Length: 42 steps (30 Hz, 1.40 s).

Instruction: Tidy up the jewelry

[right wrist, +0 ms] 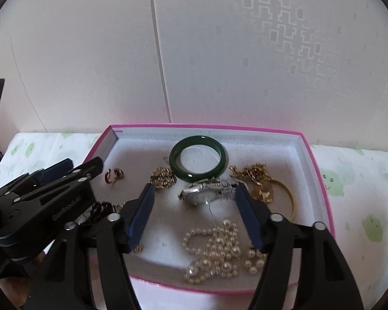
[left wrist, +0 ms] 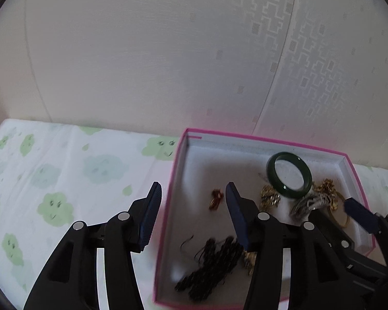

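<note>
Right wrist view, right gripper [right wrist: 194,196] wide open, empty, above watch [right wrist: 207,192]

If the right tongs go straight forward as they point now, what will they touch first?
Most likely the silver watch: it lies between the open right tongs, just ahead. The green bangle comes after it. Depth is hard to judge here.

**Pale wall, cloud-print cloth**

A pale cream wall [left wrist: 142,59] fills the upper part of both views — plain on the left, and on the right papered with a faint geometric key pattern [right wrist: 284,25]. Thin vertical seams [right wrist: 160,64] divide it into panels. Below, a white cloth [left wrist: 64,170] printed with green and bluish smiling clouds covers the surface. The light is soft and even — with a faint pink tint low on the wall.
</note>
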Motion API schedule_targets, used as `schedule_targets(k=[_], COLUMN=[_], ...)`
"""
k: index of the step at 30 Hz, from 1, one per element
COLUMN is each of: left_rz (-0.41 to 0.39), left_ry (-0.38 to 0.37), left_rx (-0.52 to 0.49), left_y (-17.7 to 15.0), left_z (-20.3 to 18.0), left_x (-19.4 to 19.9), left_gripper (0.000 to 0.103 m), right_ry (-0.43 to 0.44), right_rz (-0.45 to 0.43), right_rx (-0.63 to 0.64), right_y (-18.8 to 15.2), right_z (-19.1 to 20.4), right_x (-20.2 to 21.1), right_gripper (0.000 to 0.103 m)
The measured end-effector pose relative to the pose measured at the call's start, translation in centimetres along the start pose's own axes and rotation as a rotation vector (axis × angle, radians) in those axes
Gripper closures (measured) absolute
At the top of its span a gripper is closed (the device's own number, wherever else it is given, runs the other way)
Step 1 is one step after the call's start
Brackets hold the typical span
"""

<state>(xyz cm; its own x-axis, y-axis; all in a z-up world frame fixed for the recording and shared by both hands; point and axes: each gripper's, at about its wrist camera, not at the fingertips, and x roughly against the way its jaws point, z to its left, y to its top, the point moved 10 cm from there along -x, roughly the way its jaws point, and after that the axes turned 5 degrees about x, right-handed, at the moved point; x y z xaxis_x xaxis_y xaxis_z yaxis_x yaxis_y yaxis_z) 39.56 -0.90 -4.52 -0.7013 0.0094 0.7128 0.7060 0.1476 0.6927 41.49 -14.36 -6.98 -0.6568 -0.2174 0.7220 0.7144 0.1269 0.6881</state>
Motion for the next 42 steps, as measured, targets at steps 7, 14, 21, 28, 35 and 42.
schedule_targets(k=[7, 14, 21, 28, 35, 42], left_rz=[-0.01, -0.014, -0.037, -0.077, -0.071, -0.073], left_ry=[0.01, 0.019, -0.029, -0.057, -0.058, -0.047], left_rx=[0.02, 0.031, 0.025, 0.005, -0.012, -0.015], left_y=[-3.6, -6.2, -8.2, -11.0, -14.3, -16.0], left_z=[1.1, 2.1, 0.8, -0.7, -1.2, -0.9], left_x=[2.5, 4.9, 8.2, 11.6, 13.3, 14.5], left_gripper=[0.052, 0.052, 0.052, 0.033, 0.033, 0.033], right_ry=[-0.035, -0.071, -0.102, -0.132, -0.173, -0.187], right_rz=[-0.009, -0.012, -0.007, -0.008, -0.016, -0.025], right_rx=[-0.011, -0.036, -0.037, -0.054, -0.05, -0.041], right_y=[-1.8, -4.1, -7.0, -10.0, -12.5, -13.7], right_z=[-0.8, -1.9, -2.6, -3.6, -4.3, -4.3], right_x=[2.7, 5.4, 7.8, 10.4, 12.5, 13.9], right_gripper=[0.025, 0.018, 0.014, 0.011, 0.007, 0.004])
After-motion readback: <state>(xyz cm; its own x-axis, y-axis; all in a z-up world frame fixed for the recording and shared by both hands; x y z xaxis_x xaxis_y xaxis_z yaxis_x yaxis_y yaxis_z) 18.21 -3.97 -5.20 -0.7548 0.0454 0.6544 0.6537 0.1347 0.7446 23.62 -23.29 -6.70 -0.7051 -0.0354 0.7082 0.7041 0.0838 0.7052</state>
